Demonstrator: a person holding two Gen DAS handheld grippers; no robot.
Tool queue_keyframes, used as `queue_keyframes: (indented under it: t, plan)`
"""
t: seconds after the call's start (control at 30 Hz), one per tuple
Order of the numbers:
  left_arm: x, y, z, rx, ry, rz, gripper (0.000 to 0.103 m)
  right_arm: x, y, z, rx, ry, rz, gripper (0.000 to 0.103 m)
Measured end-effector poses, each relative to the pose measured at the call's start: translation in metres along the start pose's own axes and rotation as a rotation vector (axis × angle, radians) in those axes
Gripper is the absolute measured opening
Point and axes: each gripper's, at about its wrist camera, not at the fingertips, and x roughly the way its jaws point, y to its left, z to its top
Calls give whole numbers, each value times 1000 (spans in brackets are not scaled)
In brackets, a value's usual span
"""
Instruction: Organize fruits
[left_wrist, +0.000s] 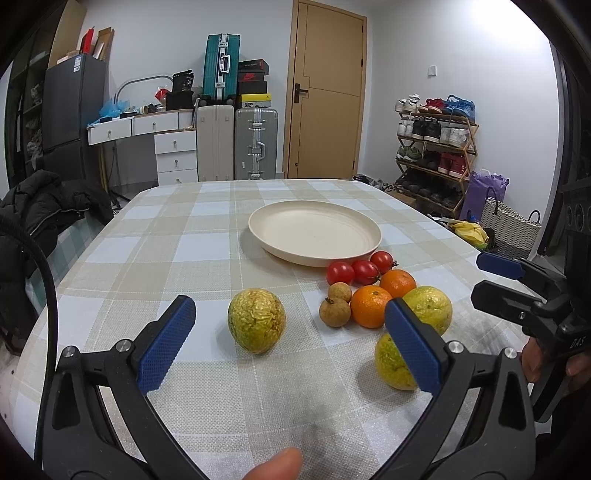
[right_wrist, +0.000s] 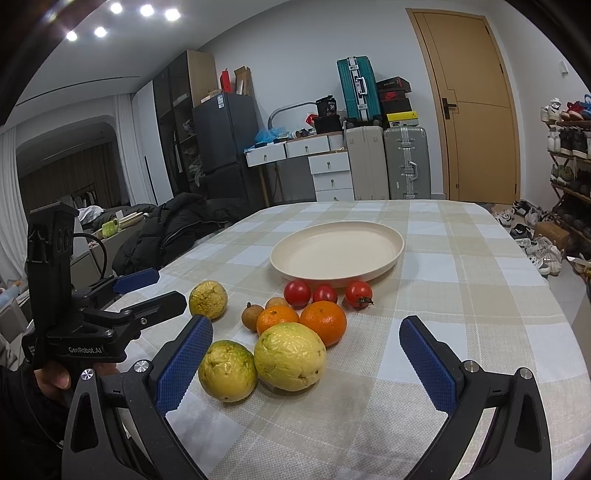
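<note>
A cream plate sits mid-table with nothing on it. In front of it lie three red tomatoes, two oranges, two brown longans and three yellow-green passion fruits. One passion fruit lies apart, between the tips of my open left gripper. My right gripper stands open just before the two other passion fruits. Neither gripper holds anything.
The table wears a checked cloth. A black jacket lies on a chair at the left. Suitcases, a white desk, a door and a shoe rack line the room behind.
</note>
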Motion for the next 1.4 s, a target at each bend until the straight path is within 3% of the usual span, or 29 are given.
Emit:
queue_keyframes:
  t: [1.4]
  plan:
    - [-1,2,0,9,-1,19,102,4,0,1,-22,21,-83,103]
